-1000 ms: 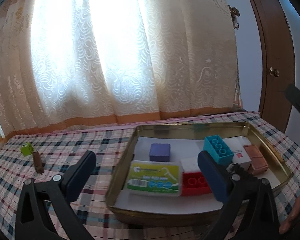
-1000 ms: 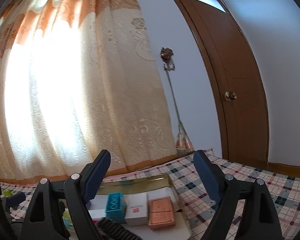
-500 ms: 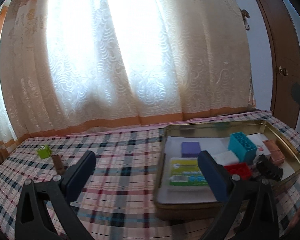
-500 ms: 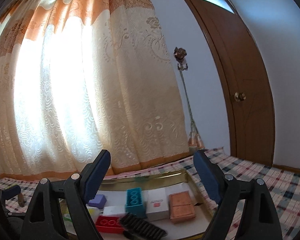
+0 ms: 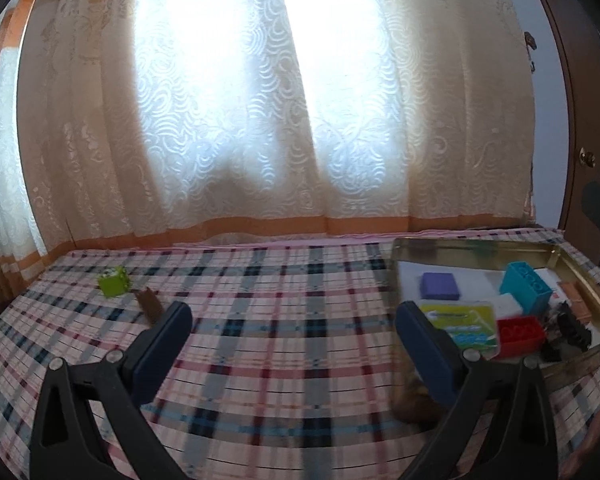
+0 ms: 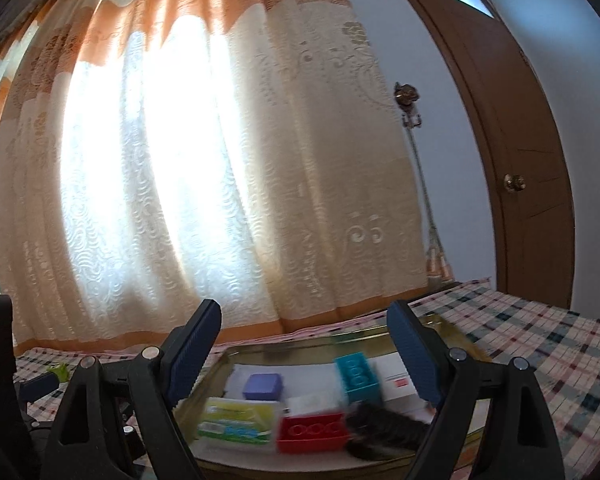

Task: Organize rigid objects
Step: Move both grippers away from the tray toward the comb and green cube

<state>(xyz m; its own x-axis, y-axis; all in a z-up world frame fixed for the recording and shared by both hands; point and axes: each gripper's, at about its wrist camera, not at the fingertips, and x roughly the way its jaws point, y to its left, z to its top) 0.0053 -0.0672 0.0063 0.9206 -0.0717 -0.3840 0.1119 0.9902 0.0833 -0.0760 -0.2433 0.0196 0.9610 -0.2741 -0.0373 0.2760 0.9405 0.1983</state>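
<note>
A plaid cloth in pink, black and blue checks covers the table [image 5: 284,320], and behind it a cream lace curtain [image 5: 260,120] with an orange band glows with daylight, while a brown wooden door [image 6: 520,184] with a brass knob stands to the right of the curtain. On the table sits the gold metal tray [image 5: 476,254], our landmark, lined in white. Inside the tray lie a purple block [image 5: 440,286], a teal studded brick [image 5: 526,288], a red studded brick [image 5: 520,334], a yellow-green floss-pick packet [image 5: 460,320], a white box [image 6: 396,382] with a red mark, a copper-brown piece [image 5: 576,300] at the tray's right rim, and a black comb-like clip [image 5: 568,334] just beside the red brick. Well apart to the left of the tray, a lime-green cube [image 5: 114,286] rests on the cloth, with a small brown piece [image 5: 150,306] just beside it. The left gripper [image 5: 292,334] hovers over bare cloth left of the tray, jaws wide apart, holding nothing. The right gripper [image 6: 304,340] hangs above the tray, jaws spread too, nothing between them.
</note>
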